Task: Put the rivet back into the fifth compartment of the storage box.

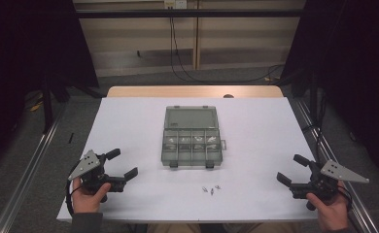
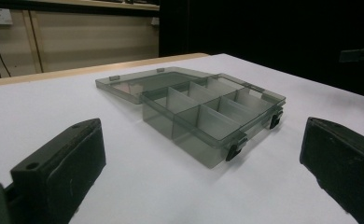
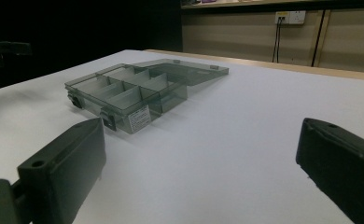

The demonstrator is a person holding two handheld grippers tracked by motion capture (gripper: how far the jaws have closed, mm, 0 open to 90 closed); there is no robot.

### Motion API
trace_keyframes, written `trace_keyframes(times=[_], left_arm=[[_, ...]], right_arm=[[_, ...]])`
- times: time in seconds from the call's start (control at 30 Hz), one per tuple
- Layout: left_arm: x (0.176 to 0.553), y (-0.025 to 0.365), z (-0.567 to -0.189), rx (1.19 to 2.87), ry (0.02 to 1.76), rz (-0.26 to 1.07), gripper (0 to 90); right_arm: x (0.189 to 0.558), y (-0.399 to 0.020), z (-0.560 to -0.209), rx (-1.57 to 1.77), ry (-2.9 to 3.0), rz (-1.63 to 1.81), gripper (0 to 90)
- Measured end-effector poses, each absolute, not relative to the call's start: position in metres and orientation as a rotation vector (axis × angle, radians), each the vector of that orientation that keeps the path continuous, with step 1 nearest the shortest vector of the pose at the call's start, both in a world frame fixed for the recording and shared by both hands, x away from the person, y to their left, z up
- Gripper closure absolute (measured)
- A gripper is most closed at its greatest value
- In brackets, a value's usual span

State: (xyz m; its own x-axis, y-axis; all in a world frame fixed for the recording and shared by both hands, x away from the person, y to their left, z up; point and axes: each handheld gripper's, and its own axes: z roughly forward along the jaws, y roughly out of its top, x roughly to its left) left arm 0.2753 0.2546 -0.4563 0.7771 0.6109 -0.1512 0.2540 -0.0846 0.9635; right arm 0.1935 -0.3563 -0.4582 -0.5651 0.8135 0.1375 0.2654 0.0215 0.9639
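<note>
Both claws gape beside a smoky translucent plastic compartment box.

The compartment box sat in the middle of the table, its lid folded flat behind it toward the far edge. Small parts lay in the back row of compartments. A few more small pieces rested on the table in front of the box. The left gripper was at the near left corner, the right gripper at the near right, both well apart from the box.
</note>
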Motion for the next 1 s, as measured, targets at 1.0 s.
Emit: trace_keyframes(times=[1.0], left_arm=[[0.281, 0.218, -0.455, 1.721, 0.663, 0.253, 0.0]], right_arm=[[0.192, -0.355, -0.459, 1.09, 1.862, 1.575, 1.6]])
